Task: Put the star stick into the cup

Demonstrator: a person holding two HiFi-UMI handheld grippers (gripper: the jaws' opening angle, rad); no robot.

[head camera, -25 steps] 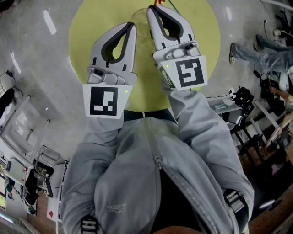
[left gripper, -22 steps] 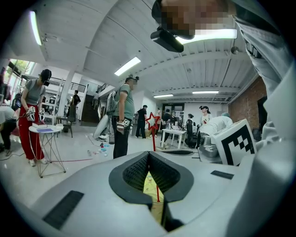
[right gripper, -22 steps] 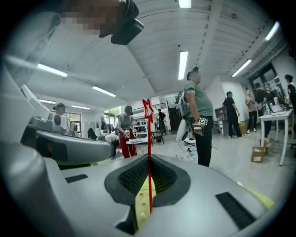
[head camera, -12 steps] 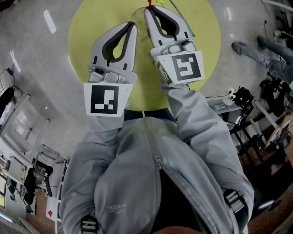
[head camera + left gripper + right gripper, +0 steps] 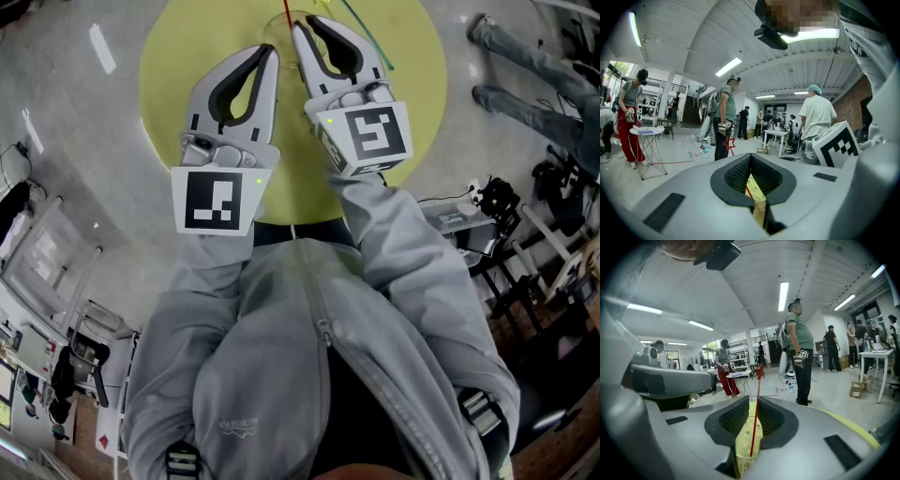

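Observation:
A clear cup (image 5: 284,37) stands on the round yellow table (image 5: 178,56), between the tips of both grippers. The star stick (image 5: 286,11) is thin and red. In the right gripper view the star stick (image 5: 756,413) runs down between the jaws of my right gripper (image 5: 753,401), which is shut on it, and its lower end reaches into the cup (image 5: 743,460). My right gripper (image 5: 296,26) sits just right of the cup. My left gripper (image 5: 273,49) is shut beside the cup's left edge, with nothing seen between its tips. The red star (image 5: 729,143) shows above the left gripper (image 5: 751,155).
A green stick (image 5: 367,39) lies on the table to the right of my right gripper. The table's near edge is against my body. Several people stand around the room, with a small side table (image 5: 647,133) and a desk (image 5: 780,136) in the background.
My right gripper has shifted left and slightly nearer with the red stick, bringing it over the cup. The left gripper has stayed put. A person's legs at the right moved away.

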